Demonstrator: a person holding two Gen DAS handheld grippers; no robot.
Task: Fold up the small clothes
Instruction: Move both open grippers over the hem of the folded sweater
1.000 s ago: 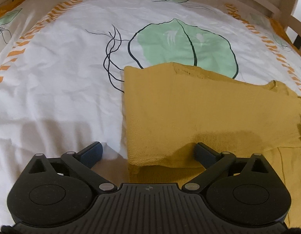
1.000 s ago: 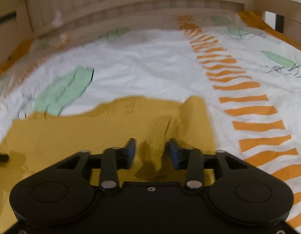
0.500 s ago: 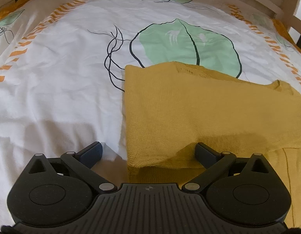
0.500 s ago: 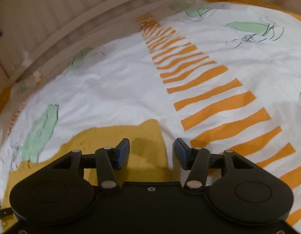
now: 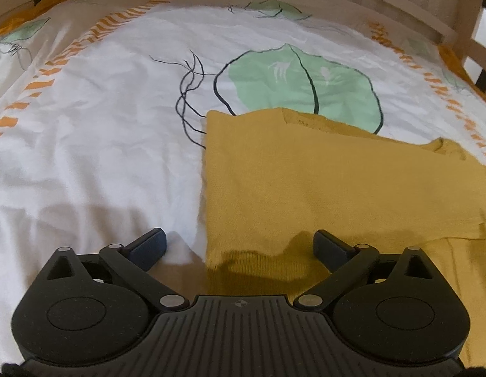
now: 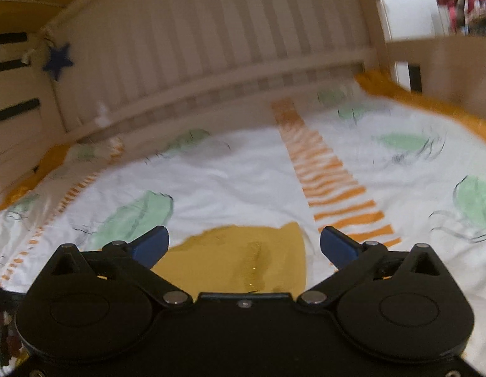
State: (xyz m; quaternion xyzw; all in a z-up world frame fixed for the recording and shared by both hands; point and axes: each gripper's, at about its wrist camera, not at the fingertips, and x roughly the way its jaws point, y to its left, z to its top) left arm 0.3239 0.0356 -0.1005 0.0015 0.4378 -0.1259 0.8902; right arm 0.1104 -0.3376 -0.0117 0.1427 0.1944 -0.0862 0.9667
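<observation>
With my right tongs (image 6: 244, 246) just sprung wide and empty above the top (image 6: 243, 257), and my left tongs (image 5: 240, 246) spread, slightly narrowing, over its near hem on the bed (image 5: 101, 157), I should pinch both layers squarely before folding.

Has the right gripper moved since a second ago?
Yes. The right gripper, its jaws just opened, has lifted back off the yellow garment; more headboard shows.
</observation>
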